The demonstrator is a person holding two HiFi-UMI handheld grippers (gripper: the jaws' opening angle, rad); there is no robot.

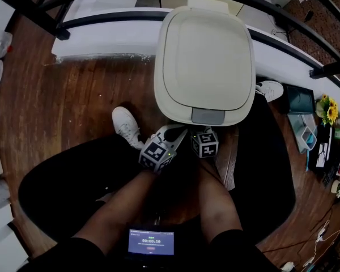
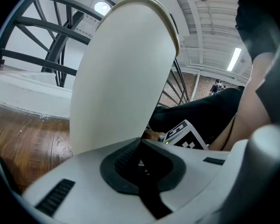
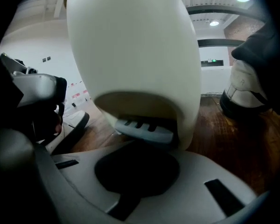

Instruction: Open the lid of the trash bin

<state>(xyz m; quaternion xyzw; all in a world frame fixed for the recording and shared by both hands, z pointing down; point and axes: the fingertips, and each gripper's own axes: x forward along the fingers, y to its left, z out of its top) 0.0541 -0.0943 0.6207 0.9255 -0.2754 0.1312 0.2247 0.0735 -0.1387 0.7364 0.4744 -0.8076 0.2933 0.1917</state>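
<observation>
The cream trash bin (image 1: 207,61) stands on the wood floor, and its lid lies flat and closed when seen from above. A grey foot pedal (image 1: 208,116) juts from its base on my side. My left gripper (image 1: 171,135) and right gripper (image 1: 202,132) hover side by side just short of the pedal, low by the floor. In the left gripper view the bin's wall (image 2: 123,78) fills the middle, close ahead of the left gripper (image 2: 140,164), which is shut and empty. In the right gripper view the pedal (image 3: 144,129) sits in its recess right over the right gripper (image 3: 135,169), also shut on nothing.
A white shoe (image 1: 126,124) rests left of the bin and another (image 1: 270,89) to its right. Behind the bin run a white ledge (image 1: 102,38) and dark railing bars. A cluttered shelf with sunflowers (image 1: 328,109) lines the right edge. A small screen (image 1: 151,241) sits by my lap.
</observation>
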